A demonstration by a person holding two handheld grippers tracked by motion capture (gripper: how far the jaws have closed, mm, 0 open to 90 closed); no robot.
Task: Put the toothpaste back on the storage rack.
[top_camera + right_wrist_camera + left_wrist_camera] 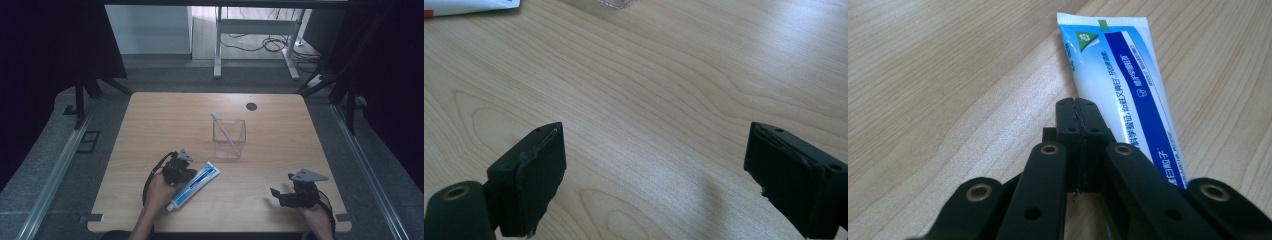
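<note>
A: Why are the left gripper's (1078, 106) fingers pressed together with nothing between them?

B: They look set to nudge the toothpaste tube (194, 184), which lies flat just beside them, lower centre of the high view. The right gripper (283, 194), lower right, has its fingers spread wide over bare wood.

A: And around them?

B: A pale wooden worktop (150, 125); mid-frame, a clear cup (229, 138) holding a toothbrush (223, 128). Beyond, grey floor, desk legs (218, 45) and cables.

toothpaste tube (1128, 95) cap end hidden behind jaws, tube print too small to read, clear holder (616, 3) cut off at top edge
</note>
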